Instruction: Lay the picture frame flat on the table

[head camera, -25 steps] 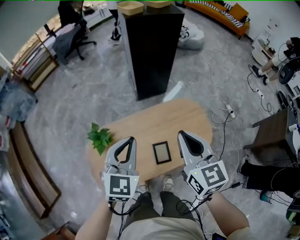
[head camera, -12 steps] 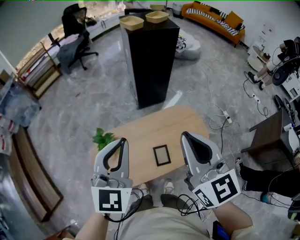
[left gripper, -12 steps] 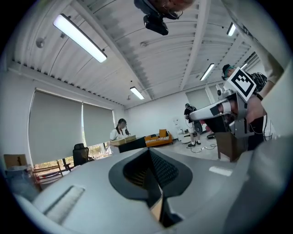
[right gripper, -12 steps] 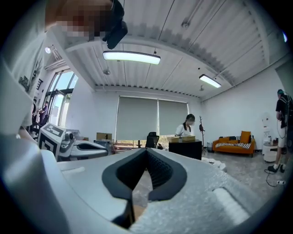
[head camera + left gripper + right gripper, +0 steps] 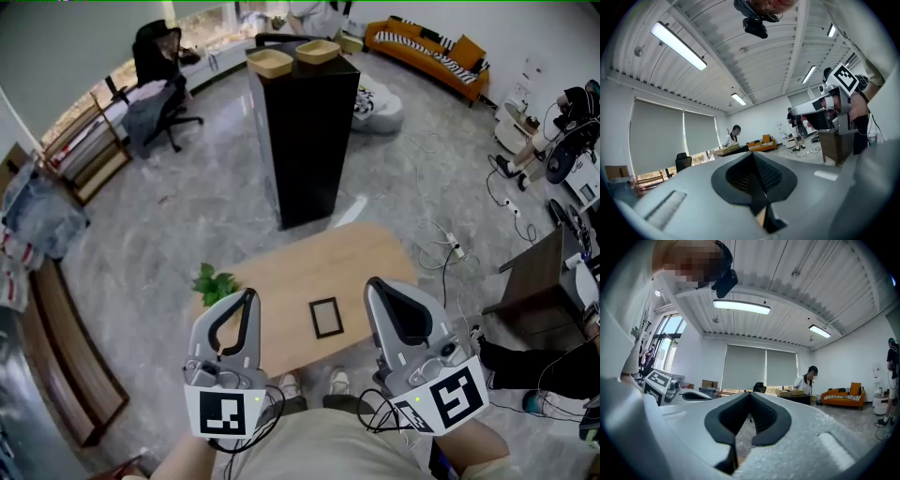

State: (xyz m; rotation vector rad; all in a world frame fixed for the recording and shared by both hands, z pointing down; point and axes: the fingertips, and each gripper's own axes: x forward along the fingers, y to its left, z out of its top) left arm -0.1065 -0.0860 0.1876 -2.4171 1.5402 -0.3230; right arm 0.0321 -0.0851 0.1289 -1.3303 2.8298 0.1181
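**Change of state.** Compared with one second ago, both grippers now stand higher and closer to the operator. In the head view they look larger and no longer sit close on either side of the picture frame (image 5: 325, 317). The frame has not moved. It lies flat, face up, near the front edge of the wooden table (image 5: 309, 262), between the two grippers and clear of both.

**Gripper state.**
- The left gripper (image 5: 248, 294) has its jaws pressed together at the tips, with nothing between the pads.
- The right gripper (image 5: 372, 284) is likewise fully closed and empty.

**Meaning for the task.** The frame is already flat on the table and untouched, so the placement appears complete. The raised, withdrawn grippers fit a retreat after the step rather than a new approach.

**Differences between views.**
- The head view alone shows the frame, the table, the potted plant (image 5: 214, 281) at the table's left end and the black cabinet (image 5: 305, 131) beyond it.
- The gripper views look level across the room — neither shows the table or the frame.
- The left gripper view confirms the closed pads of the left gripper (image 5: 753, 156) and shows the right gripper's marker cube (image 5: 846, 78) off to the side.
- The right gripper view confirms the closed right gripper (image 5: 750, 395) and adds the window blinds (image 5: 764, 369), an orange sofa (image 5: 843, 397) and a person (image 5: 806, 379) standing in the background.
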